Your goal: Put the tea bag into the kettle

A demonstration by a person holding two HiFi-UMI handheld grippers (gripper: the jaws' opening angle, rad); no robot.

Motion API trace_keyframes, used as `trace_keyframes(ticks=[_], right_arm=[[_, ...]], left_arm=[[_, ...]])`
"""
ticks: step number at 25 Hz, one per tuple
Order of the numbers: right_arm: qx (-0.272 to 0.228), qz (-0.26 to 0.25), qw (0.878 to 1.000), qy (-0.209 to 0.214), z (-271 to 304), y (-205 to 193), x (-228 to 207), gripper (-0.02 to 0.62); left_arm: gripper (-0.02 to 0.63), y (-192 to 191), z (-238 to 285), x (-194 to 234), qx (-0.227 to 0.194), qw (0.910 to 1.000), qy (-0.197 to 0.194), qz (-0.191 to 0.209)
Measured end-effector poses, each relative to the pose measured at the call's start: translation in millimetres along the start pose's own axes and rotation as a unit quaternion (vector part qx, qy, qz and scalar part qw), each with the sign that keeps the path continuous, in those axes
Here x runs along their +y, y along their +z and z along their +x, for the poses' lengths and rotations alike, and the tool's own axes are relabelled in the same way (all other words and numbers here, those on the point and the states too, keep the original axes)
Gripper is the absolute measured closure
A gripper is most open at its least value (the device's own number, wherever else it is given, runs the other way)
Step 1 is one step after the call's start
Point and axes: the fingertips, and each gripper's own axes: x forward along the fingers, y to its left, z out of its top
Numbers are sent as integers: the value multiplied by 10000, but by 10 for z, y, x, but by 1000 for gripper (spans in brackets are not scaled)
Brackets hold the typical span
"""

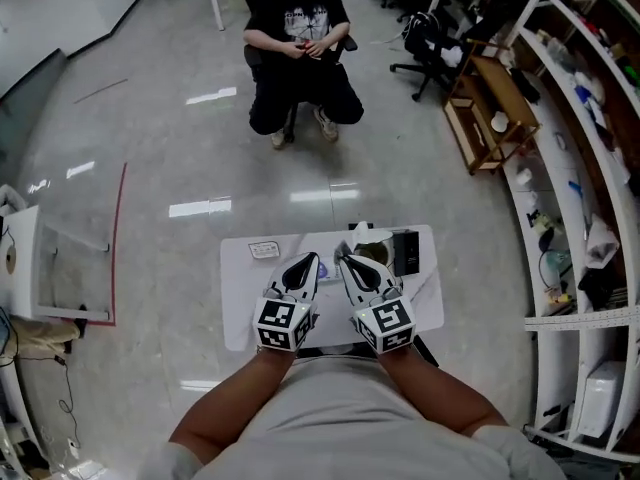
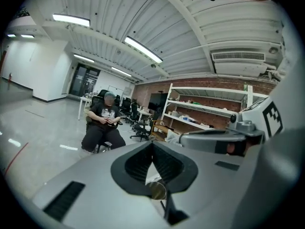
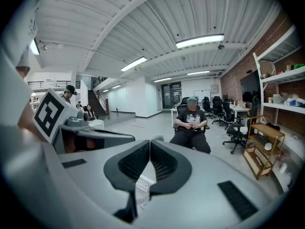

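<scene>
We found the left claw [image 1: 310, 260] and right claw [image 1: 343, 261] closed, empty, side by side above the worktop [image 1: 245, 313], apparently idle; the kettle [image 1: 378, 255] stood just beyond; the tea bag was unconfirmed, possibly the white piece [image 1: 368, 233] at its mouth.

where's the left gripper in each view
head view: left gripper lower centre, left one of the pair.
left gripper view: left gripper bottom centre.
right gripper view: left gripper at left, mid-height.
shared landmark: seated person.
</scene>
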Motion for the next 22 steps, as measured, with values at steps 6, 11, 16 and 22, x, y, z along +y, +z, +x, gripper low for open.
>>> trace_keyframes(ticks=[6, 11, 16, 22], right_arm=[[-101, 249, 9987, -438, -272, -86, -346, 580], [-221, 338, 9980, -492, -523, -87, -710, 580], [-247, 357, 9986, -291, -709, -158, -1061, 580], [-254, 249, 9994, 55, -862, -158, -1390, 580]], left_arm=[[598, 10, 242, -339, 54, 9992, -361, 137], [598, -16, 510, -745, 135, 9985, -460, 274], [598, -50, 765, -1081, 126, 9988, -367, 313], [598, -11, 965, -1306, 3, 9998, 26, 183]])
